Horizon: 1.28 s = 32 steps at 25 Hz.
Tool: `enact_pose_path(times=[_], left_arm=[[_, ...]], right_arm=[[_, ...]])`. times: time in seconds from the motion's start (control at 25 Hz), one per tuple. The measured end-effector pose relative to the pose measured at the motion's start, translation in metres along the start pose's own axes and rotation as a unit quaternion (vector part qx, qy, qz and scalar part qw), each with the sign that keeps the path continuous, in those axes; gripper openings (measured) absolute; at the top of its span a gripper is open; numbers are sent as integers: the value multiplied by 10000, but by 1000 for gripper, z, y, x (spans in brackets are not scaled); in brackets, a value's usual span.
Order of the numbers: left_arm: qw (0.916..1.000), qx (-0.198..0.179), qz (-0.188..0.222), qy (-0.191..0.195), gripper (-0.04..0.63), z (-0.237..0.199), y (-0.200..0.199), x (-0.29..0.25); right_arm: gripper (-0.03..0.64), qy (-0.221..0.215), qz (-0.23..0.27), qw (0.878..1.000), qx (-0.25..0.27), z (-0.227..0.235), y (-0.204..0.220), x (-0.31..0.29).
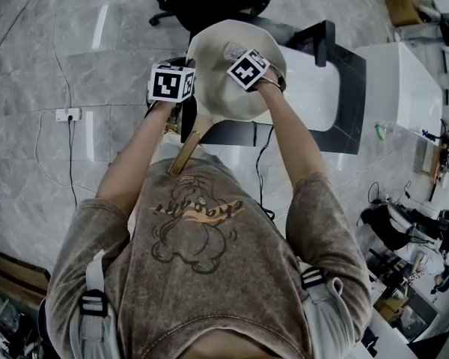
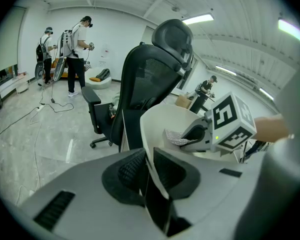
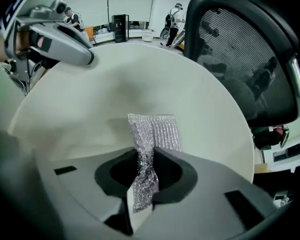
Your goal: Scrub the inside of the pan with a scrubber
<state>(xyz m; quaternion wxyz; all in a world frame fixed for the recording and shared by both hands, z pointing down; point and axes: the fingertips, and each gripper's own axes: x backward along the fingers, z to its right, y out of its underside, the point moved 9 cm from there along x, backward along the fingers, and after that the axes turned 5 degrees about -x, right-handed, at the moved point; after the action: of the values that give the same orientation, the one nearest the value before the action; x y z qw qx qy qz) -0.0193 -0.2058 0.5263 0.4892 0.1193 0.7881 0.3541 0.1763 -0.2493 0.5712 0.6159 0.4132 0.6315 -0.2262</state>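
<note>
Brown shirt (image 1: 198,275) print unreadable; clamps pan (image 1: 217,62) rim w/ L gripper (image 2: 149,171), pinches scrubber (image 3: 152,131) w/ R gripper (image 3: 142,184); grey tile floor (image 1: 30,66), white desk (image 1: 314,88).

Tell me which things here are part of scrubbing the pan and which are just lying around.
Part of the job:
pan, its rim clamped in the left gripper
scrubber, pinched in the right gripper, held inside the pan

Just around:
office chair
white table
power strip on the floor
people in the background
</note>
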Motion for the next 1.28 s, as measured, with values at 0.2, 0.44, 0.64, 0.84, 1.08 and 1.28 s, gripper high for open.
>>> enact_pose_path(times=[0.2, 0.44, 0.64, 0.84, 1.08, 1.28], left_arm=[[10000, 19, -10, 11, 61, -1, 0, -1], [10000, -9, -2, 14, 61, -1, 0, -1], [10000, -22, -23, -18, 61, 0, 0, -2], [10000, 12, -32, -21, 61, 1, 0, -2], [10000, 34, -38, -22, 61, 0, 1, -1], [10000, 24, -11, -36, 61, 0, 0, -1]], right_arm=[[87, -71, -830, 9965, -69, -1, 26, 15], [87, -1099, -747, 9911, -52, -36, 46, 23], [87, -1605, -680, 9846, 138, -69, 42, 22], [89, -1951, -617, 9786, 198, -88, 23, 20], [89, -2013, -173, 9793, 138, -97, -3, 13], [89, -1860, 178, 9823, -86, -82, -28, 6]])
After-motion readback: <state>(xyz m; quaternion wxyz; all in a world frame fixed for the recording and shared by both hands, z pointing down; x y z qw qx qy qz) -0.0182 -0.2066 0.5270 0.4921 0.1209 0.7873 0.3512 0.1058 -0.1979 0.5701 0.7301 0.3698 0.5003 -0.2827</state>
